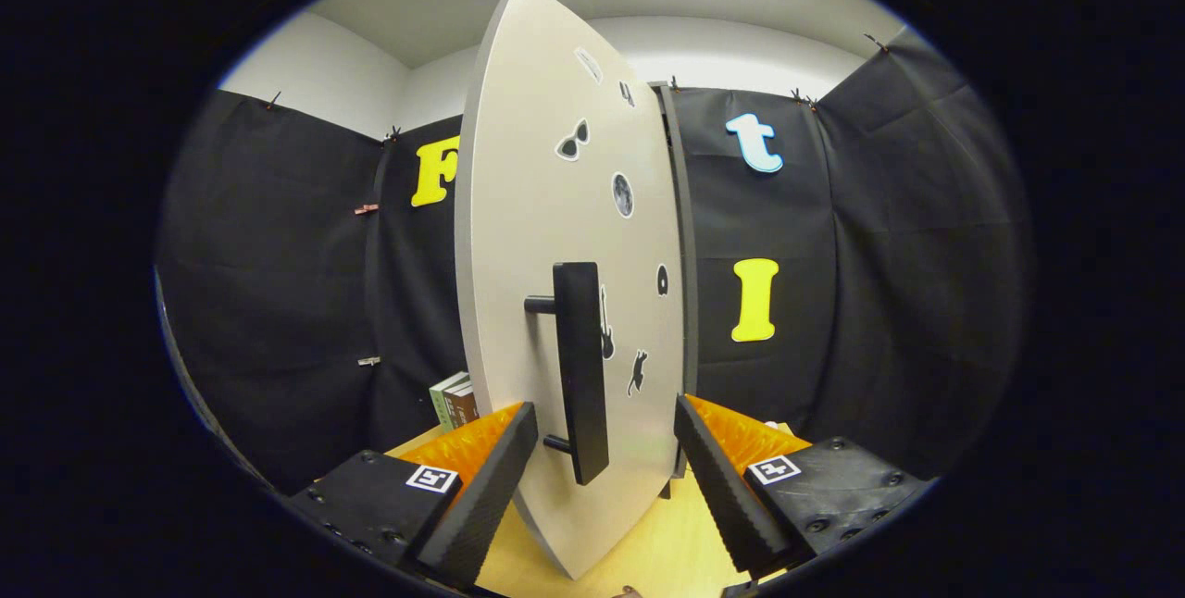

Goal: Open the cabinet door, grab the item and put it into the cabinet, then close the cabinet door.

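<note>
A pale cabinet door [555, 283], dotted with small stickers, stands ajar just ahead of the gripper [606, 478], its fingers spread wide to either side of the black bar handle [581, 371] without touching it. Far left, what appear to be books [454, 402] stand on the light wooden tabletop [667, 547]; their spine lettering is unreadable. Black cloth [278, 283] walls the booth.

1 door [546, 237] – 1 handle [581, 367] – 2 books [454, 402] – 7 stickers [572, 141].
</note>
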### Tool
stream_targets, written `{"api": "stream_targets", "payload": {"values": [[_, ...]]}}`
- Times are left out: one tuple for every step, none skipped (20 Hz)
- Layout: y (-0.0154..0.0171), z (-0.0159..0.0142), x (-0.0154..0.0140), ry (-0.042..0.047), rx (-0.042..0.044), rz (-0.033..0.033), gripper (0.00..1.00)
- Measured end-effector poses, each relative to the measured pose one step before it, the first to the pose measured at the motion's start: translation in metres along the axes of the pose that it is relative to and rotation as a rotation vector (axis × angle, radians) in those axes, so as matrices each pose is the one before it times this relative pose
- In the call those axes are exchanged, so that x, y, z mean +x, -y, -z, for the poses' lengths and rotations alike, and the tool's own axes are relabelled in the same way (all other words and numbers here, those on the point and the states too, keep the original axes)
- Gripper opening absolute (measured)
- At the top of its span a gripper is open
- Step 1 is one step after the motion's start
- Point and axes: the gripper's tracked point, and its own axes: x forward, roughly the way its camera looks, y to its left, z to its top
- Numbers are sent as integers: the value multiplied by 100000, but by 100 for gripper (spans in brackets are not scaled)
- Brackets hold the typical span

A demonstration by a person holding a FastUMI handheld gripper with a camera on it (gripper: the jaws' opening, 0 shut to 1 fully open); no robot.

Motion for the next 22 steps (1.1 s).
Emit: {"api": "stream_targets", "payload": {"values": [[-1021, 114, 798, 277, -211, 128, 98], [-1071, 172, 736, -163, 26, 40, 98], [-1110, 134, 695, 8, -282, -266, 98], [-1174, 178, 719, 288, -303, -760, 98], [-1384, 198, 946, -48, 373, -1424, 98], [-1541, 458, 935, -666, 1034, -2097, 98], [-1741, 619, 775, -1348, 1575, -2893, 98], [-1455, 573, 672, -1291, 1059, -1487, 98], [-555, -43, 465, 265, 275, 872, 98], [-219, -122, 226, 555, -352, 1763, 98], [378, -88, 194, 467, -1135, 3111, 98], [741, -177, -65, 726, -1060, 4509, 98], [783, -317, -113, 1018, -733, 4763, 98], [781, -466, -342, 1378, -221, 3817, 98], [539, -601, -399, 1987, -447, 2329, 98], [27, -392, -165, 1018, -1302, 1227, 98], [271, 39, 7, -192, -2018, 1445, 98], [635, -110, -72, -48, -2178, 1442, 98], [473, 6, -102, -278, -1674, 892, 98], [358, -139, -47, -15, -947, 680, 98], [-5, -105, 24, 155, -76, 135, 98], [34, 41, -39, -551, 569, -830, 98]]}}
